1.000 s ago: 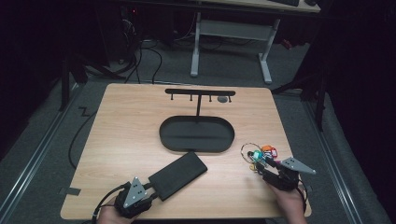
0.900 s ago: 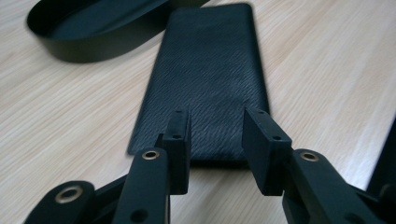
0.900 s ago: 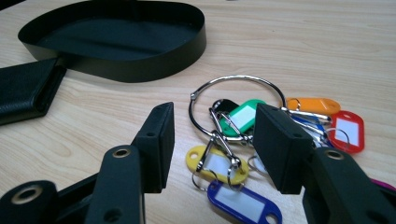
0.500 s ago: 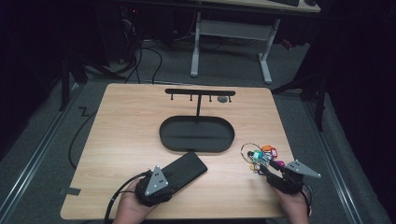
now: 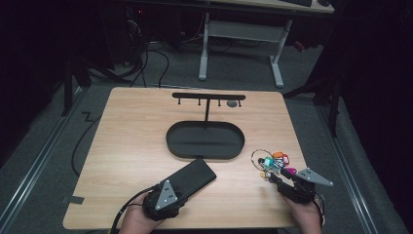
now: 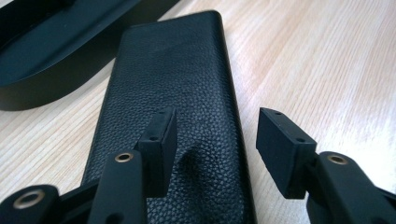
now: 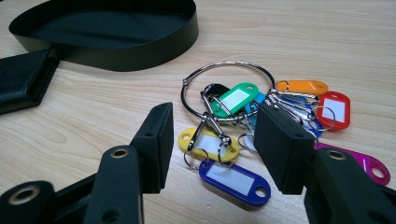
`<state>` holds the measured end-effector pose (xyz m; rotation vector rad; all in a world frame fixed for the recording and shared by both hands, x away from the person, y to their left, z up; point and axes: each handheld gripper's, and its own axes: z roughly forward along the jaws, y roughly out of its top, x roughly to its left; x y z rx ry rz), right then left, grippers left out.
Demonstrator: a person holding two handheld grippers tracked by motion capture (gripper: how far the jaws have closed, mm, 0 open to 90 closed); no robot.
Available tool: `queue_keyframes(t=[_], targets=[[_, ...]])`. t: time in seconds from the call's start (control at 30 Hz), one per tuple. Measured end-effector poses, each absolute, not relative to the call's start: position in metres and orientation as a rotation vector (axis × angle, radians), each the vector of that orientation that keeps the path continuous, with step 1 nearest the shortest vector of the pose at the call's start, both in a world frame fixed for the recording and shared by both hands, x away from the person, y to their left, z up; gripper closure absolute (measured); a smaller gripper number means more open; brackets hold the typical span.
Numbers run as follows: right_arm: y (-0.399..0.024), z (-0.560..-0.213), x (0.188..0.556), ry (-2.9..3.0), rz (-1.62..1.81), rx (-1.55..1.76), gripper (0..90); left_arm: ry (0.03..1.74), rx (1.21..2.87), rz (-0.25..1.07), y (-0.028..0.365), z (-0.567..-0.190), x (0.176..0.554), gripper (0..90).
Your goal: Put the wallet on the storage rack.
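Left gripper (image 6: 212, 140) near front edge of the bench (image 5: 131, 146), jaws apart and just been widening, straddling the near end of the black leather wallet (image 6: 182, 93) without pressing it; wallet flat on the wood, running diagonally from the gripper toward the black oval tray (image 5: 204, 141). Right gripper (image 7: 212, 144) at front right corner, released, jaws spread over the key ring with coloured tags (image 7: 233, 105), nothing pinched. Tray mid-bench with hook stand (image 5: 208, 96) rising from its far side.

Black left gripper (image 5: 176, 195), brass rivets, grey three-cornered plate, black trailing cable
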<state>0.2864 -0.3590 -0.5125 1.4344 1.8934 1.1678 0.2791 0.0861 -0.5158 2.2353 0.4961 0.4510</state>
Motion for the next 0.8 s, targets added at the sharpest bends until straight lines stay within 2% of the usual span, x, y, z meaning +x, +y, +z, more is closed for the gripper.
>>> queue_keyframes(t=[0.33,0.47,0.6,0.8], targets=[[-0.360,-0.514,0.288,1.897,1.171,1.444,48.1,0.429,2.317,0.593,0.078,-0.524,0.275,48.3],[-0.359,-0.514,0.288,1.901,1.171,1.440,48.1,0.370,2.335,0.699,0.074,-0.529,0.270,48.5],[-0.359,-0.514,0.288,1.901,1.172,1.443,48.1,0.374,2.319,0.687,0.076,-0.530,0.271,50.3],[-0.359,-0.514,0.289,1.900,1.178,1.441,48.1,0.404,2.312,0.656,0.081,-0.526,0.274,62.5]])
